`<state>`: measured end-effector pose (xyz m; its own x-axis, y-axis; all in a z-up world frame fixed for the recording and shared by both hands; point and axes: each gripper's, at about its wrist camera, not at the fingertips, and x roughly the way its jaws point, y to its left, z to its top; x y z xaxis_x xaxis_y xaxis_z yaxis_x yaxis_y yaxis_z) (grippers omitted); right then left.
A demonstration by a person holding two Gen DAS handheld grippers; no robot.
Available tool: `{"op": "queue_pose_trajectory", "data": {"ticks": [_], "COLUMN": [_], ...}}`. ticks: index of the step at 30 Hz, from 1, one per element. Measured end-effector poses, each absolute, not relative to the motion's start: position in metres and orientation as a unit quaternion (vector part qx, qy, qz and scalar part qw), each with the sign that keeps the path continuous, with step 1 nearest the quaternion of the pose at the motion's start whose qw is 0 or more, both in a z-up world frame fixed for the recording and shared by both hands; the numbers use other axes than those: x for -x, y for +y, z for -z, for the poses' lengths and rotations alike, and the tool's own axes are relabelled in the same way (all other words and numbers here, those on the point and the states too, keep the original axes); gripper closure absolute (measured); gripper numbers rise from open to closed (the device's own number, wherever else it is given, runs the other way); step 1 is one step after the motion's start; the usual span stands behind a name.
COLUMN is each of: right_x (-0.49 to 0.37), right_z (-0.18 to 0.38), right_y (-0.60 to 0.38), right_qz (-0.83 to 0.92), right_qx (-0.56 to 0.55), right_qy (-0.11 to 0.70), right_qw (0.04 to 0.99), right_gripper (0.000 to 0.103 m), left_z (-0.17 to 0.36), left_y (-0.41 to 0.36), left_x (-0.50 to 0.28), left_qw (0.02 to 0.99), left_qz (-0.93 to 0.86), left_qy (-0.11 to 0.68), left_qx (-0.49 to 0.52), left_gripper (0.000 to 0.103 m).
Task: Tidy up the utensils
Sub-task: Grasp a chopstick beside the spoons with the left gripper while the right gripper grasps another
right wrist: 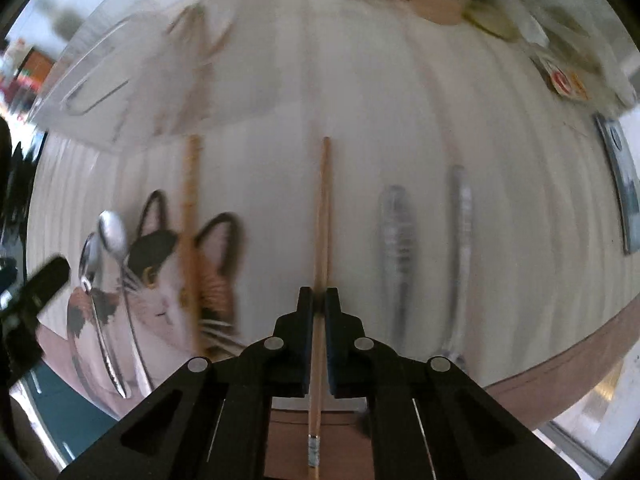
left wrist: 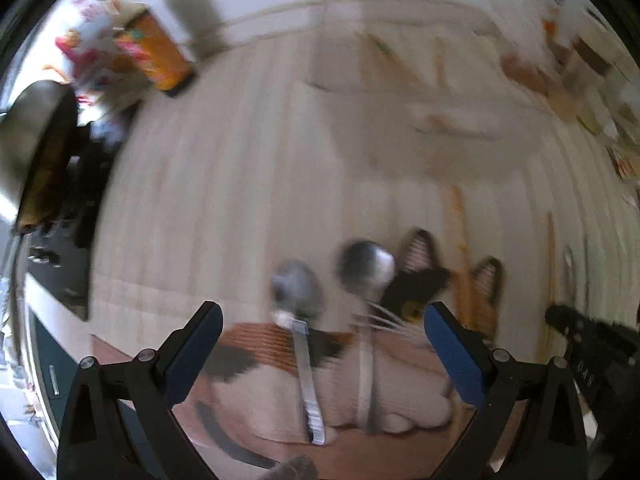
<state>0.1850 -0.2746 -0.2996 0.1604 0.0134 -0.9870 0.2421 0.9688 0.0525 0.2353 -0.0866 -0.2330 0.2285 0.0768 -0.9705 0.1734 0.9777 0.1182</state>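
My right gripper (right wrist: 319,300) is shut on a wooden chopstick (right wrist: 324,208) that points straight ahead over the white mat. A second chopstick (right wrist: 191,200) lies to its left across a cat-print mat (right wrist: 160,304). Two metal spoons (right wrist: 108,248) lie on the cat-print mat (left wrist: 400,396); in the left wrist view the spoons (left wrist: 340,320) sit between the open fingers of my left gripper (left wrist: 320,316), which hovers over them. A fork (right wrist: 398,240) and a knife (right wrist: 460,240) lie to the right of the held chopstick.
A clear utensil tray (right wrist: 132,80) holding a few wooden pieces stands at the far left of the table; it shows blurred in the left wrist view (left wrist: 420,92). An orange box (left wrist: 160,52) stands far left. Jars and packets (right wrist: 500,12) crowd the far right.
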Motion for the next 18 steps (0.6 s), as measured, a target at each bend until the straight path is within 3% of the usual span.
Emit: {"op": "queue_pose_trajectory", "data": {"ticks": [4, 6, 8, 12, 16, 17, 18], "right_x": [-0.178, -0.174, -0.171, -0.17, -0.184, -0.186, -0.187], "right_z": [0.303, 0.306, 0.309, 0.311, 0.308, 0.309, 0.309], "right_y": [-0.299, -0.307, -0.311, -0.315, -0.319, -0.319, -0.318], "right_qz": [0.089, 0.09, 0.087, 0.078, 0.077, 0.077, 0.078], "right_qx": [-0.109, -0.121, -0.126, -0.126, -0.125, -0.122, -0.118], "right_qy": [0.644, 0.646, 0.648, 0.65, 0.654, 0.655, 0.655], "right_qw": [0.752, 0.748, 0.746, 0.745, 0.742, 0.742, 0.742], "right_gripper": [0.098, 0.098, 0.097, 0.097, 0.097, 0.096, 0.096], "left_z": [0.259, 0.27, 0.278, 0.28, 0.276, 0.276, 0.276], "left_y": [-0.12, -0.138, -0.15, -0.159, -0.16, -0.159, -0.156], "left_x": [-0.231, -0.228, -0.226, -0.228, -0.229, -0.229, -0.23], "left_qw": [0.733, 0.72, 0.71, 0.714, 0.718, 0.719, 0.72], "left_qz": [0.08, 0.102, 0.114, 0.122, 0.124, 0.121, 0.115], "left_qy": [0.67, 0.68, 0.687, 0.682, 0.677, 0.677, 0.678], "left_qx": [-0.086, -0.096, -0.104, -0.104, -0.103, -0.102, -0.098], "left_gripper": [0.004, 0.015, 0.042, 0.057, 0.091, 0.097, 0.097]}}
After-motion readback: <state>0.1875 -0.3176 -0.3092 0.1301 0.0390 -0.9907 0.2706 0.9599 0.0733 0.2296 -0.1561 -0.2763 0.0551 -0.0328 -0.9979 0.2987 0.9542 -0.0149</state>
